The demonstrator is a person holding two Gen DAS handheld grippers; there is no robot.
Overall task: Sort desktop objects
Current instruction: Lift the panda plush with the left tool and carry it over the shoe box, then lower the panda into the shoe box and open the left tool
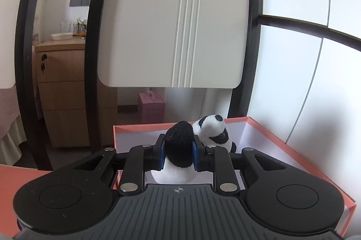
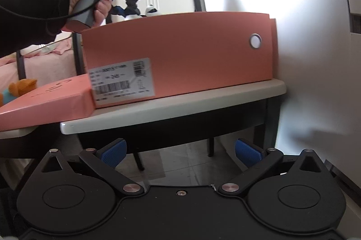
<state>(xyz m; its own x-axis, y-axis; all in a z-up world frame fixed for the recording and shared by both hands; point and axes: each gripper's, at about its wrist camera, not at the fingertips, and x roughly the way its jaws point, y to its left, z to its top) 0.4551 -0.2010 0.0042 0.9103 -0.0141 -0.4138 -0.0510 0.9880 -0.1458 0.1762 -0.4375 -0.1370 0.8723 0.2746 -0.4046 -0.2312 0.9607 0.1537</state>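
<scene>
My left gripper (image 1: 178, 153) is shut on a black-and-white plush panda (image 1: 209, 128), its blue pads pinching the panda's black limb. It holds the toy over the open salmon-pink cardboard box (image 1: 279, 140), whose inside is white. In the right wrist view the same box (image 2: 180, 55) stands on a cream table (image 2: 171, 109), with the left gripper (image 2: 128, 10) and the panda's head (image 2: 150, 9) above its rim. My right gripper (image 2: 180, 153) is open and empty, low in front of the table's edge, below the tabletop.
The box lid (image 2: 45, 102) lies on the table left of the box. A cream chair back (image 1: 171, 21) stands behind the box. A wooden drawer cabinet (image 1: 63, 93) is at the far left. An orange plush toy (image 2: 21, 86) lies on a pink bed.
</scene>
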